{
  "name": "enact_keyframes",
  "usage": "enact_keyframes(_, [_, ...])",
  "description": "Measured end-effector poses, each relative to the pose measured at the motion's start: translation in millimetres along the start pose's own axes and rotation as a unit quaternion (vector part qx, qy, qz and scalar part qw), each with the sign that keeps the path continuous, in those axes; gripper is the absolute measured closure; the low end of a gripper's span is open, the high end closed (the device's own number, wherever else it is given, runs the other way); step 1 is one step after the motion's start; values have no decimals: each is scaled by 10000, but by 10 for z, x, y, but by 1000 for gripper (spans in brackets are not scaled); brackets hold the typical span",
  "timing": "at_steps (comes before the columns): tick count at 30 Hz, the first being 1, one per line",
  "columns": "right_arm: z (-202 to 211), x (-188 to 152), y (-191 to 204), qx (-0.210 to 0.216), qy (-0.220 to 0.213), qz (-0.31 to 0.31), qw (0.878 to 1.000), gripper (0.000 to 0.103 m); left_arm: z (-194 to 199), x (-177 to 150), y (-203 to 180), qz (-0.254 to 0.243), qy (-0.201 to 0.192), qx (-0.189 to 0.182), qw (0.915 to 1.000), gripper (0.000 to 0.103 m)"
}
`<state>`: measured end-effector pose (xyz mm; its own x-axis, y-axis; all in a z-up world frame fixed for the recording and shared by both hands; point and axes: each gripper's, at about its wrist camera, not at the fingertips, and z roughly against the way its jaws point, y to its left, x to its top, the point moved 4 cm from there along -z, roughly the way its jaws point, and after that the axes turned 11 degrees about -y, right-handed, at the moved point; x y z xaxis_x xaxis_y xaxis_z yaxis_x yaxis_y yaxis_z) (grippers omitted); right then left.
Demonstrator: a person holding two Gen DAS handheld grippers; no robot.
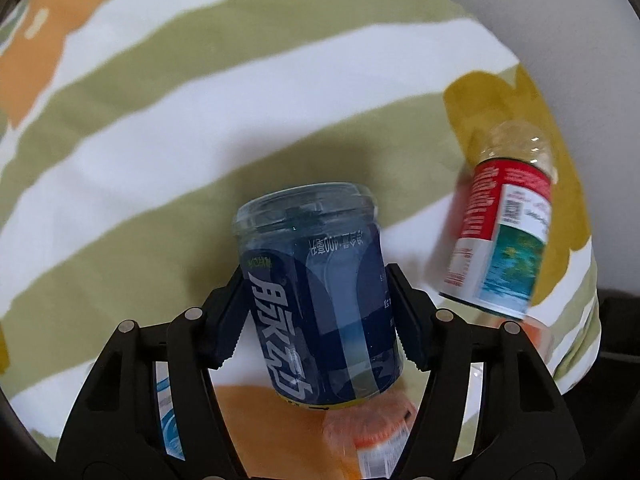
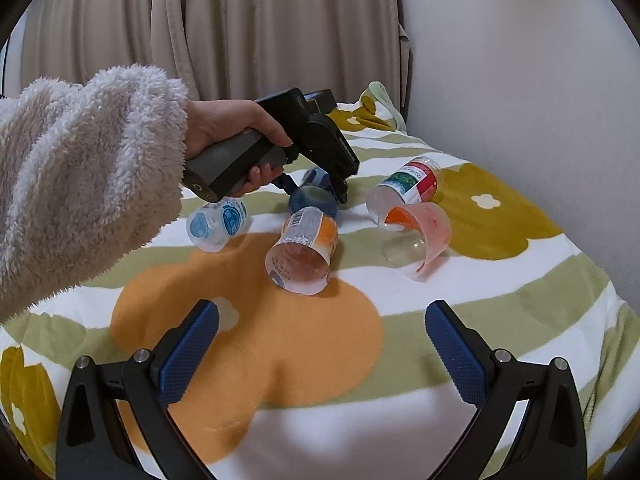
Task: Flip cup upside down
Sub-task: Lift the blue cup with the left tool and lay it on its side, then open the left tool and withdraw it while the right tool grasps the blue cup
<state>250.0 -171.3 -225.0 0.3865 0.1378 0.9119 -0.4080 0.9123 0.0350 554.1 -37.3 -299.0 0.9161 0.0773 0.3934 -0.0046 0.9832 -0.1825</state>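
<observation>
1. Left gripper (image 1: 320,316): black fingers (image 1: 408,320) closed on the sides of the dark blue cup (image 1: 316,296), printing upside down, ridged clear end pointing away from the camera.
2. From the right wrist view: same dark blue cup (image 2: 314,196) held just behind the orange-labelled cup (image 2: 304,252), tilted, close above the bed blanket (image 2: 280,432).
3. Right gripper (image 2: 322,344): blue-padded fingers (image 2: 190,356) spread wide, holding nothing, in front of the orange-labelled cup.
4. Orange-labelled cup lying on its side, mouth toward the camera.
5. Left of it, a light blue cup (image 2: 218,222) on its side.
6. Right of it, a pink cup (image 2: 420,236) and a red-and-green labelled cup (image 2: 406,182), both tipped over.
7. Left hand (image 2: 236,132) in a fluffy sleeve (image 2: 80,176) gripping the grey handle.
</observation>
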Motion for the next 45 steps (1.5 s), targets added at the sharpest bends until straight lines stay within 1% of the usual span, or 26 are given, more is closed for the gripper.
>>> enact_keyframes(2, [67,52,2,-34,-69,17,10000,0,202,6,-19,-69,-147,-18,9999,41])
enact_keyframes(4, [144,110,10,-72,-138,31,9999,0,555,-14,-57,-136,-371,-170,9991,42])
enact_keyframes(5, [204,150,14,-85,-186,34,9998,0,715,-89,-38,-180,-461,-235,9985,41])
enact_keyframes(8, [374,243,32,-139,-279,55,9995,0,1324,-331,-75,-415,-818,-406,9950,41])
enact_keyframes(10, [508,298,32,-185,-340,54,9992,0,1672,-521,-90,-595,-984,-533,9919,41])
enact_keyframes(12, [642,331,34,-218,-361,41,9991,0,1910,-802,-125,-718,-1023,-678,9898,41])
enact_keyframes(14, [747,344,51,-270,-367,45,9990,0,2019,-1051,-146,-739,-915,-809,9898,41])
enact_keyframes(15, [787,342,54,-290,-372,42,9989,0,2027,-1250,-121,-700,-807,-872,9905,41])
enact_keyframes(18, [930,331,79,-356,-373,-2,9987,0,1923,-1639,-16,-537,-492,-980,9925,41])
enact_keyframes(20, [989,315,112,-364,-377,-40,9986,0,1751,-1871,61,-326,-290,-941,9946,41])
enact_keyframes(22, [1033,290,142,-358,-348,-72,9987,0,1561,-2037,94,-93,-149,-927,9955,41])
enact_keyframes(25, [1081,272,185,-381,-300,-41,9988,0,1379,-2144,97,118,-90,-941,9955,41])
enact_keyframes(30, [1234,301,200,-393,-353,-34,9986,0,1147,-2252,72,128,53,-783,9968,41])
enact_keyframes(35, [1339,323,194,-474,-396,-3,9981,0,1022,-2335,76,186,159,-603,9979,41])
enact_keyframes(38, [1369,339,199,-463,-418,-21,9981,0,1002,-2369,104,168,197,-493,9984,39])
enact_keyframes(40, [1390,351,209,-442,-434,-29,9981,0,975,-2388,107,179,255,-407,9987,28])
enact_keyframes(41, [1400,358,215,-441,-447,-20,9980,0,979,-2398,122,193,260,-377,9988,13])
enact_keyframes(42, [1404,366,218,-436,-455,-15,9980,0,994,-2402,133,210,217,-334,9990,5])
enact_keyframes(45, [1432,395,232,-364,-480,-39,9982,0,1101,-2404,182,167,59,-280,9994,4])
